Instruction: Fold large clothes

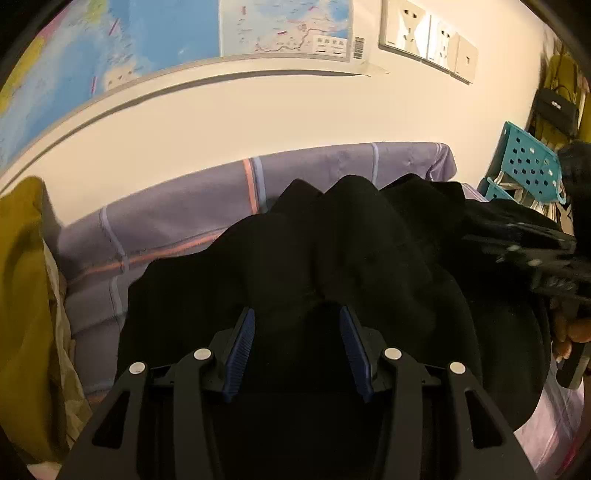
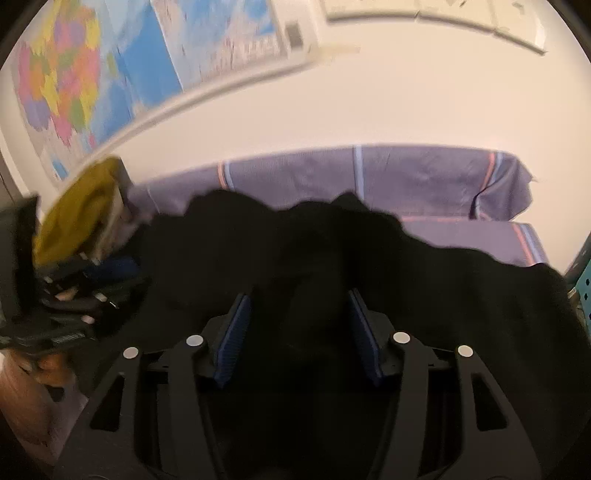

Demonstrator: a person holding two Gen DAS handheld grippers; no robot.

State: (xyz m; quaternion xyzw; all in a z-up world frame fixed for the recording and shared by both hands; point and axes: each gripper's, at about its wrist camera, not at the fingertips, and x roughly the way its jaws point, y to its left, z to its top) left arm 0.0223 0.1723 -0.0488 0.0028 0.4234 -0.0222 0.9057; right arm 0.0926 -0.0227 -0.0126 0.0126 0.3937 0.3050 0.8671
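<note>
The black garment (image 1: 332, 258) lies bunched on the purple striped bed (image 1: 166, 221), below the wall map (image 1: 110, 48). Left tool (image 1: 297, 321) and right tool (image 2: 299, 299) are both spread, with fabric between their pads.

In front of me a cream wall (image 1: 258, 118) carries a colourful map (image 1: 110, 48) and white sockets (image 1: 424, 33), above a bed in a purple striped sheet (image 1: 177, 221), with a teal perforated basket (image 1: 528, 162) at its right.
</note>
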